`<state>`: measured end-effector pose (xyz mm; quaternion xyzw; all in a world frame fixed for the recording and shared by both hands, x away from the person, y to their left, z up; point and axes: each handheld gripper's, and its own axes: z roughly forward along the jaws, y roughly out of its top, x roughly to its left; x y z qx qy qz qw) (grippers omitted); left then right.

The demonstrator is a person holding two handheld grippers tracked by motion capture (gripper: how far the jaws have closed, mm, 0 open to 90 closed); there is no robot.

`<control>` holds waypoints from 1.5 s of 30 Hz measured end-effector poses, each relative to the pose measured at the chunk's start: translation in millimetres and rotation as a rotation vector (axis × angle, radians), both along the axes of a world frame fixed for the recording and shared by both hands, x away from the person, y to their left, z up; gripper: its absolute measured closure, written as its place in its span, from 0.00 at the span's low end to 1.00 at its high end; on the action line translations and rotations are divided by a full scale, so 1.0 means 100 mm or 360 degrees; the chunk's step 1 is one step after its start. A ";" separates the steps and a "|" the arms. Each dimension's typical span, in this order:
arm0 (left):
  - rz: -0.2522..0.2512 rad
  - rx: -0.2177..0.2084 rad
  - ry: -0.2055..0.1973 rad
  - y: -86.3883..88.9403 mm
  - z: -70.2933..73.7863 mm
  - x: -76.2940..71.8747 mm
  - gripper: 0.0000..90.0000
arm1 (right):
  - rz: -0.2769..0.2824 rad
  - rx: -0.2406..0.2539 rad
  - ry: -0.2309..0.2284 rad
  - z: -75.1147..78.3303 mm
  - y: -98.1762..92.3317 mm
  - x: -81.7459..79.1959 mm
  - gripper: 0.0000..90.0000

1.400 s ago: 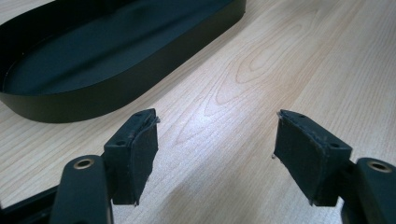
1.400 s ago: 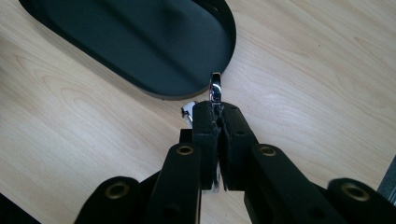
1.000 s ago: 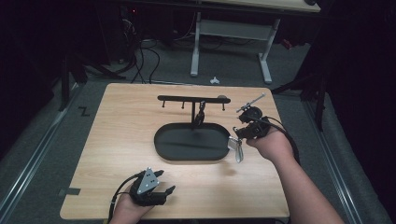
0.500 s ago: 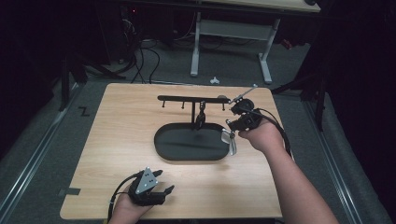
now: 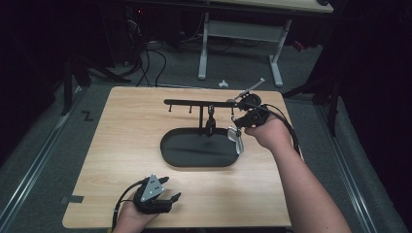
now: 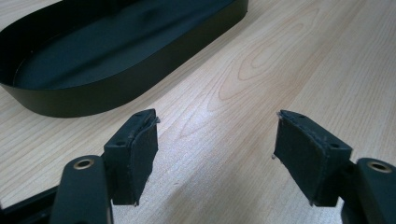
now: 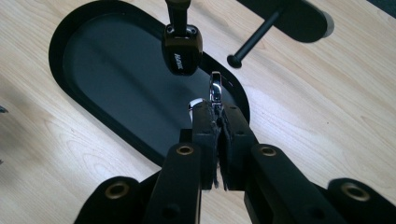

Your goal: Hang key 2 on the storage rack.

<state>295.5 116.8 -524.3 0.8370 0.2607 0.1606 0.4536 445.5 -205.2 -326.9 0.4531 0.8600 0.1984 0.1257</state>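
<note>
A black stand has an oval tray base point(image 5: 194, 155) and a horizontal bar point(image 5: 194, 102) with short pegs. From the bar hangs a black fob point(image 5: 210, 122), which appears close up in the right gripper view as the black fob point(image 7: 182, 51). My right gripper point(image 5: 237, 127) is shut on a small silver metal piece point(image 5: 237, 141) that dangles over the tray's right end. In the right gripper view the gripper point(image 7: 217, 112) pinches the metal piece point(image 7: 215, 89) just short of the fob. My left gripper point(image 5: 158, 196) rests open near the table's front edge, and its gripper point(image 6: 215, 135) holds nothing.
The wooden table point(image 5: 126, 131) has bare room to the left of the tray and in front of it. A peg point(image 7: 254, 39) of the bar sticks out near the right gripper. Desk legs point(image 5: 201, 53) and cables point(image 5: 145, 58) stand on the floor beyond the table.
The right hand has carried the silver piece left and away from the person, from beside the tray to over its right end near the bar. The left gripper has stayed put.
</note>
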 end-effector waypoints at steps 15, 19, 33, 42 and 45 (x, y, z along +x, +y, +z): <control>0.0001 -0.0004 0.0003 0.01 0.00 0.00 0.34 | -0.0020 0.0032 0.0005 0.03 0.00 0.12 0.96; 0.0001 -0.0002 0.0004 0.01 0.00 0.00 0.34 | -0.0031 0.0032 0.0006 0.01 -0.01 0.14 0.96; -0.0001 -0.0003 0.0006 0.01 0.00 0.00 0.34 | -0.0035 -0.0002 -0.0042 -0.09 -0.03 0.25 0.93; -0.0001 0.0002 0.0006 0.01 0.00 0.00 0.34 | -0.0106 -0.0002 -0.0091 -0.19 -0.07 0.32 0.91; -0.0001 0.0003 0.0006 0.01 0.00 0.00 0.34 | -0.0133 -0.0004 -0.0088 -0.21 -0.09 0.34 0.89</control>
